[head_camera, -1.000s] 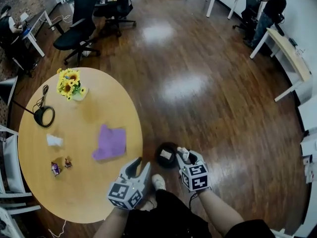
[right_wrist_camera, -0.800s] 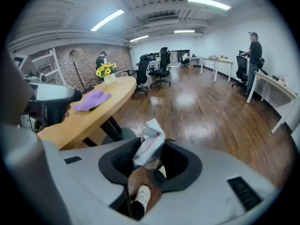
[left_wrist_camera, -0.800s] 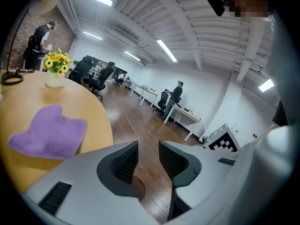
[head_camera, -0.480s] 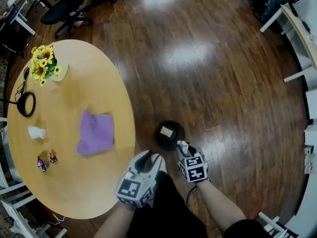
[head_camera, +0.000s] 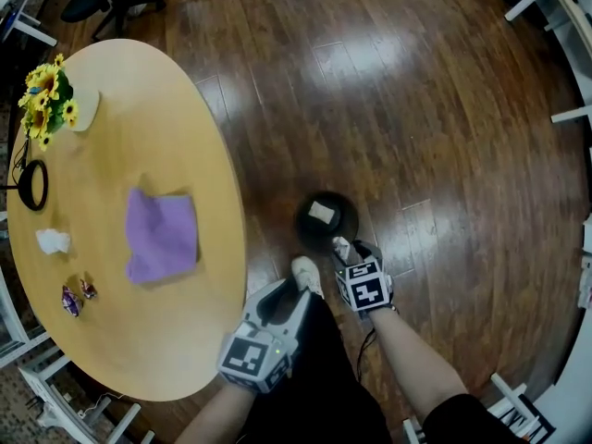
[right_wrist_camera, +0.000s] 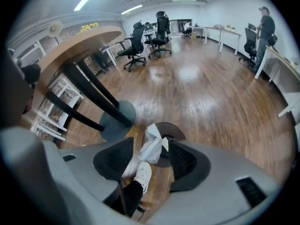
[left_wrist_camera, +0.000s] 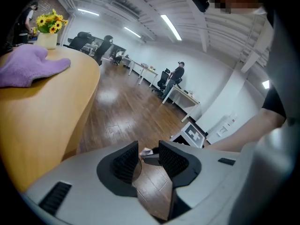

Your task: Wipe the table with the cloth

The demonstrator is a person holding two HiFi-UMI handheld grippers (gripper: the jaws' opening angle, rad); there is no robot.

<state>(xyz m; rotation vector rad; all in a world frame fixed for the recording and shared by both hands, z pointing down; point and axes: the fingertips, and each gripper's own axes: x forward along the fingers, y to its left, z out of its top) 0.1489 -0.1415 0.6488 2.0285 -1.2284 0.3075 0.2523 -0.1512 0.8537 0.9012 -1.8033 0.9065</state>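
the left gripper [head_camera: 282, 301] hangs low before the person's dark-clothed lap, slanting forward and down, with a bare forearm behind it. its ribbed black pads [left_wrist_camera: 125, 162] stand apart, with only floor showing between them. the right gripper [head_camera: 352, 250] tips steeply downward, its forearm angling in from the right. its jaws have just been opening, and a crumpled white paper scrap [right_wrist_camera: 152, 142] sits loosely between the pads, not squeezed.

well left of the left fingers is the smooth round pale-wood table [head_camera: 157, 340]. on it lies the soft fuzzy purple cloth [head_camera: 162, 236], roughly square and slightly rumpled, well apart from both sets of fingers. farther from the fingers than the cloth are a bunch of yellow sunflowers [head_camera: 44, 95], a thin black ring [head_camera: 32, 183], a wadded white tissue [head_camera: 53, 240] and two small shiny wrapped sweets [head_camera: 76, 296].

a white shoe [head_camera: 305, 274] shows between the two grippers. just beyond the right fingers a round black bin [head_camera: 338, 236] stands on the glossy dark plank floor [head_camera: 416, 109], with a pale scrap inside it.
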